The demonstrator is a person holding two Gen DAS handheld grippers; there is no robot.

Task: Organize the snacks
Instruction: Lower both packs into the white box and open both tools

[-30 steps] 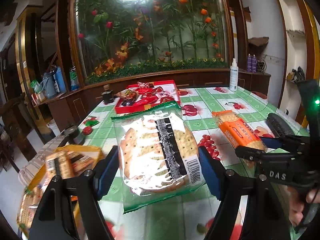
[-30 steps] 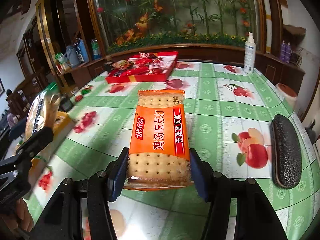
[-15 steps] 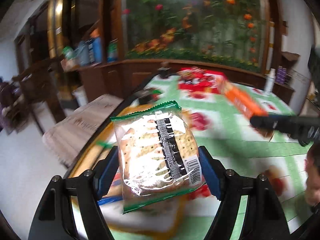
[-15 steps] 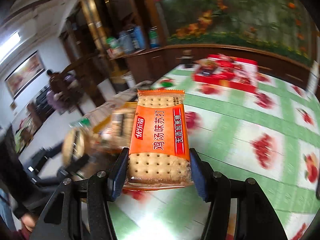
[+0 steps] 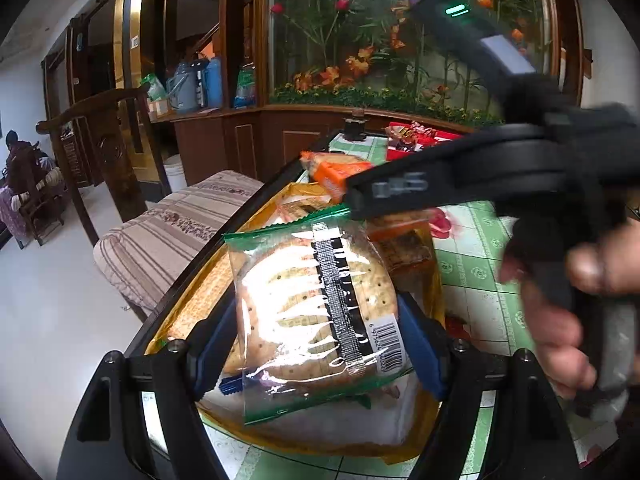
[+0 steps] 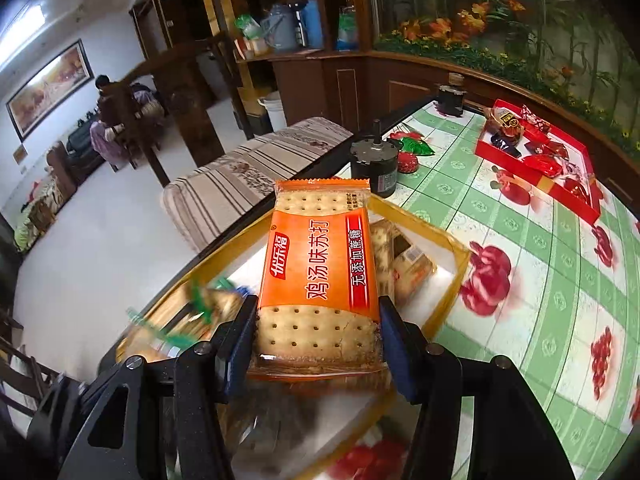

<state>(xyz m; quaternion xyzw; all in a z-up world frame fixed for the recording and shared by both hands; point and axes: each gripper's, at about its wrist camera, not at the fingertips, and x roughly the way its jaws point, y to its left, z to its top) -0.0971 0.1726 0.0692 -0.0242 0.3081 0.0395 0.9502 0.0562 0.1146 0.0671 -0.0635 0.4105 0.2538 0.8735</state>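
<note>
Left gripper (image 5: pixel 320 336) clamped on a green-edged cracker pack (image 5: pixel 316 312), blue pads pressing both sides, barcode strip facing up. Hanging right over the yellow tray (image 5: pixel 434 436), which sits at the table's near corner by the dark edge. Already a few packs inside the tray (image 5: pixel 404 248), white liner showing at the bottom.

Right gripper (image 6: pixel 318 338) clamped on the orange cracker pack (image 6: pixel 320 276), pads tight on its lower end, red side strip and Chinese print facing up. Also over the yellow tray, with another cracker pack (image 6: pixel 412 264) lying in it just past the orange one. Blurry green pack at lower left of that view, inside the tray area too.

From the left wrist view: right gripper crossing the upper right as a big black blur, orange pack poking out past its tip above the tray's far end. Hand (image 5: pixel 568 304) wrapped round its handle at the right edge, green light lit on top.

Rest of the table (image 6: pixel 520 280): green checked cloth with red fruit prints. Red box (image 6: pixel 538 168) full of wrapped sweets further back on the right, well apart from the tray. Small grey motor (image 6: pixel 376 164) standing just beyond the tray's far corner. Striped bench cushion (image 6: pixel 256 176) beside the table on the floor side. Person sitting far off in the back room, too small for detail.
</note>
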